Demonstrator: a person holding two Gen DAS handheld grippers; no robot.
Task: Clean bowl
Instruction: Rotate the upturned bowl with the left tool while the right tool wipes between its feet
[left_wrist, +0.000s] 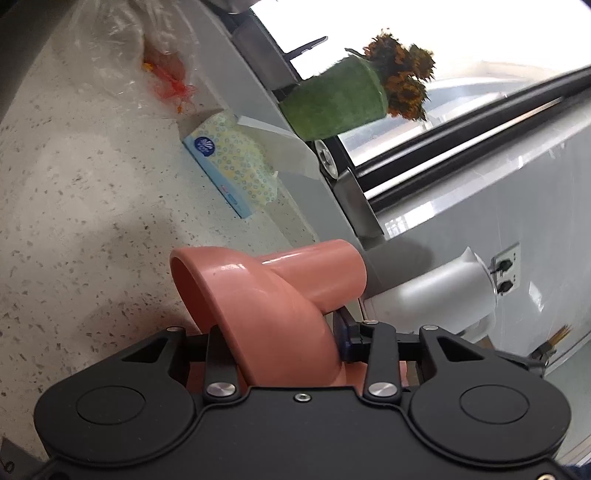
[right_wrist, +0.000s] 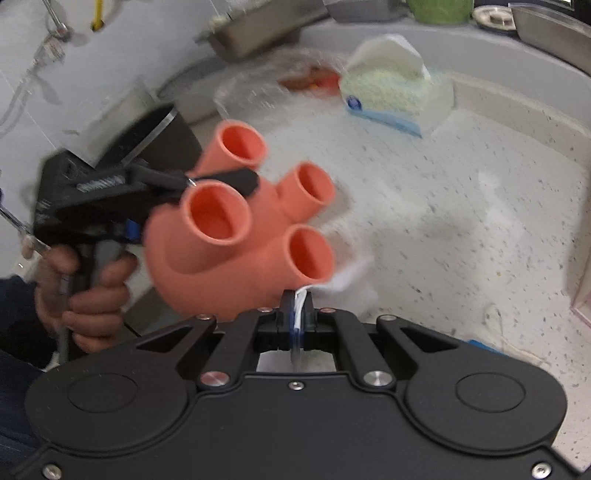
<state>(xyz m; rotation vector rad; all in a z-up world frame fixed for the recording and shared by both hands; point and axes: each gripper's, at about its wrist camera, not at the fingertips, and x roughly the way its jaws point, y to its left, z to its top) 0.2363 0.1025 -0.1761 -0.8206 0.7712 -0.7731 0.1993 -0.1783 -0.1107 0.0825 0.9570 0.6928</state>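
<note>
**Left gripper clamps pink bowl, right gripper pinches white tissue**

Left gripper (left_wrist: 284, 332) pinches the rim of the pink bowl (left_wrist: 258, 295): in the left wrist view one finger sits inside the rim and the other outside, with the bowl wall between them. The bowl is held off the counter and turned on its side, one hollow leg pointing to about 2 o'clock. In the right wrist view the same bowl (right_wrist: 207, 258) shows its underside with four tube legs, and the left gripper (right_wrist: 207, 182) enters from 9 o'clock, gripped by the person's hand (right_wrist: 85, 291).

Right gripper (right_wrist: 297, 306) has its fingers pressed together on a white tissue (right_wrist: 341, 278). The tissue sticks out toward 1 o'clock, just beside the bowl's lowest leg; blurred, so I cannot tell if it touches.

Speckled countertop (left_wrist: 74, 221) lies under everything. Tissue pack (left_wrist: 231, 162) with a blue and yellow print lies at 11 o'clock in the left view and at 1 o'clock in the right view (right_wrist: 388, 96). Clear plastic bag (left_wrist: 122, 48) with something red inside sits at 10 o'clock. Green pot (left_wrist: 336, 103) with orange-brown flowers stands at 12 o'clock on the window ledge. White kettle-like appliance (left_wrist: 443, 291) is at 3 o'clock, near a wall socket (left_wrist: 506, 269).
</note>
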